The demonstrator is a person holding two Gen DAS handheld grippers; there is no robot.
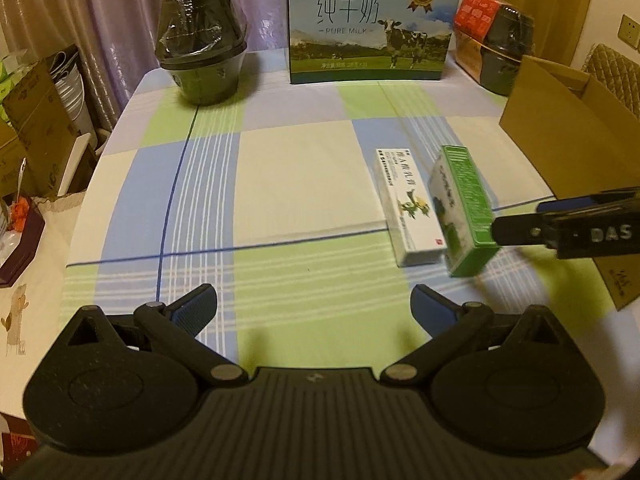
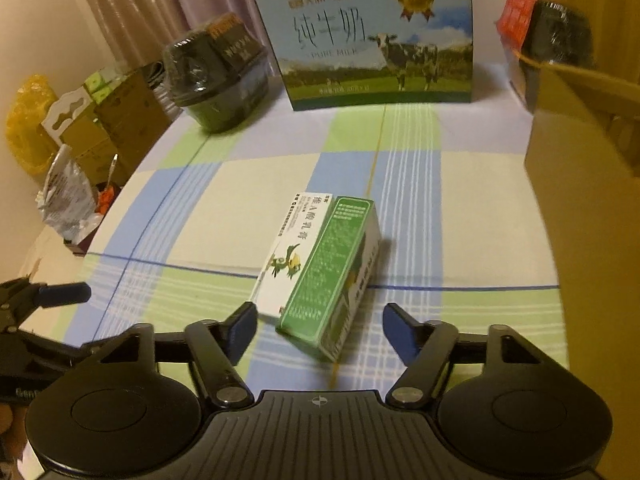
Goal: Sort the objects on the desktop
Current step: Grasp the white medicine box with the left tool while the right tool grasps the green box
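I am working over a table covered with a checked tablecloth [image 1: 288,184] in pale green, blue and cream, crossed by thin dark blue lines. Mauve curtains [image 1: 80,8] hang behind it, and stacked cardboard boxes [image 1: 36,128] crowd the floor on the left.

At the far edge stands a milk carton case [image 1: 372,24] printed "PURE MILK" under large Chinese characters, with a cow and a gold medal badge. To its left sits a black plastic-wrapped bowl set [image 1: 202,52]; to its right another one with a red label [image 1: 496,40]. An open brown cardboard box [image 1: 560,136] stands on the right side.

Two small things lie touching each other mid-table: a white ointment box [image 2: 286,256] with Chinese writing and a flower design, and a green box [image 2: 332,272] of fine print leaning against its right side, tilted.

My right gripper [image 2: 320,330] is apart from the green box, jaws spread either side of its near end, pads not pressing it. My left gripper [image 1: 314,308] hangs wide apart over bare cloth, nothing between its jaws.
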